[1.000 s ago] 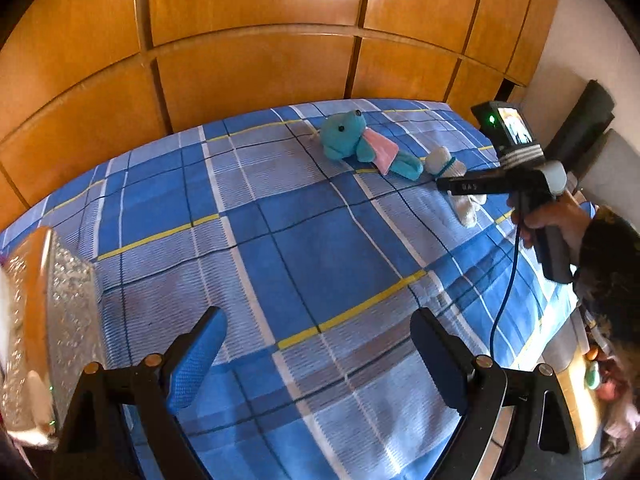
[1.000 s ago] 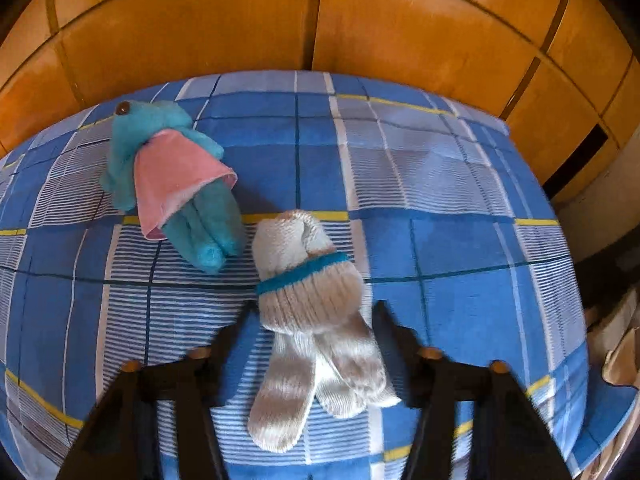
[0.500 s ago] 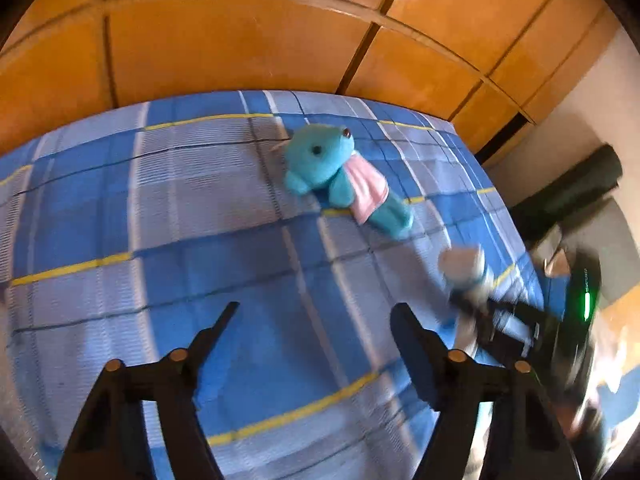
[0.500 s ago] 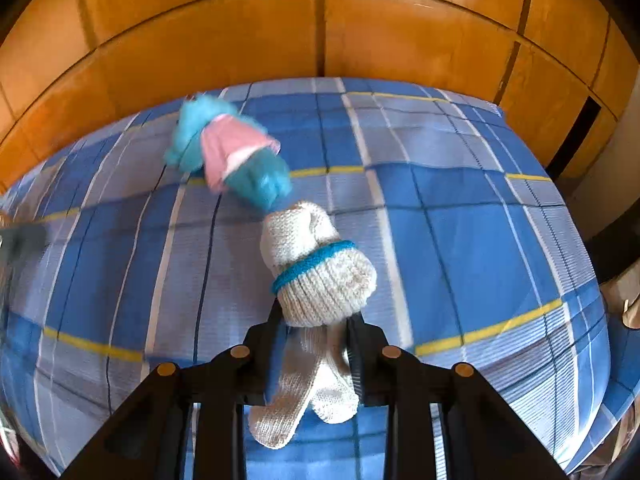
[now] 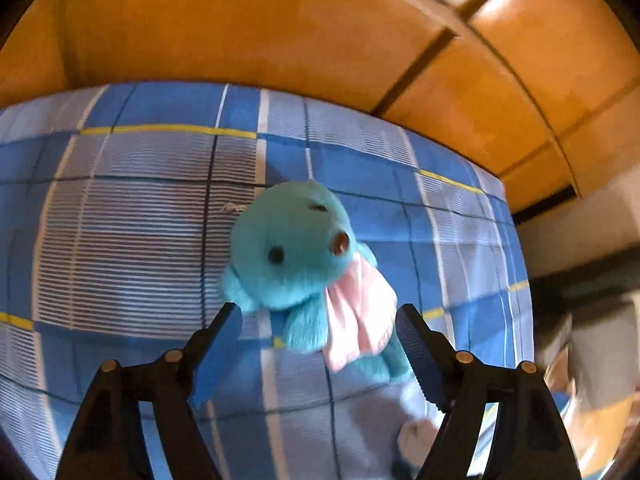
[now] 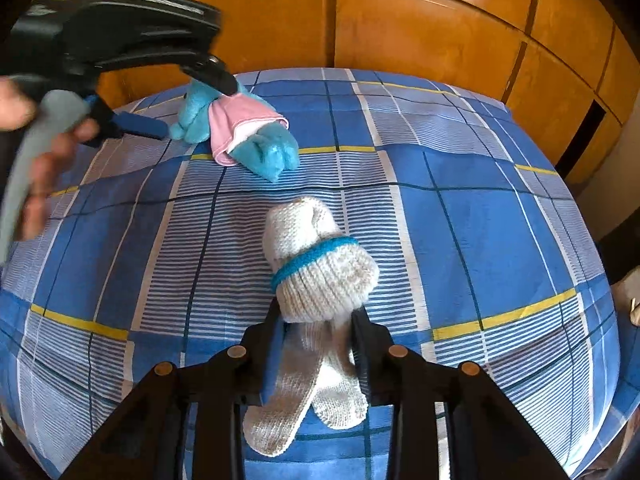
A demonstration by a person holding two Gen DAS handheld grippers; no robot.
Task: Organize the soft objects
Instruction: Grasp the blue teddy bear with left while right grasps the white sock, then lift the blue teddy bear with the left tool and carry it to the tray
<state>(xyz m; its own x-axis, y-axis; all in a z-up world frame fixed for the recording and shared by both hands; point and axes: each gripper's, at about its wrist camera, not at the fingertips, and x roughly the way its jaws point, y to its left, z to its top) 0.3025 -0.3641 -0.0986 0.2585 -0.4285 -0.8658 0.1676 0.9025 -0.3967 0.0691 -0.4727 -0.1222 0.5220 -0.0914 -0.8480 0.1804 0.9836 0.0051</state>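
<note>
Apparently early: the right tool is opening slightly yet pinches the cream knitted sock bundle near the bed's front edge. Opening wide, the left tool straddles the turquoise plush toy in a pink skirt toward the far edge, untouched.

Place: a home bedroom
Evidence: a bed under a blue checked sheet; glossy wooden wardrobe panels along the bed's far edge.

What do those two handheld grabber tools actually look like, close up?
Both are black plastic. The left gripper has two angled black arms with brass-coloured rivets and flat blue pads on the fingers. From the side it shows a bulky black body, white markings on top and a grey handle. The right gripper is built the same: black arms, brass rivets, blue ribbed pads. No sleeve shows.
</note>
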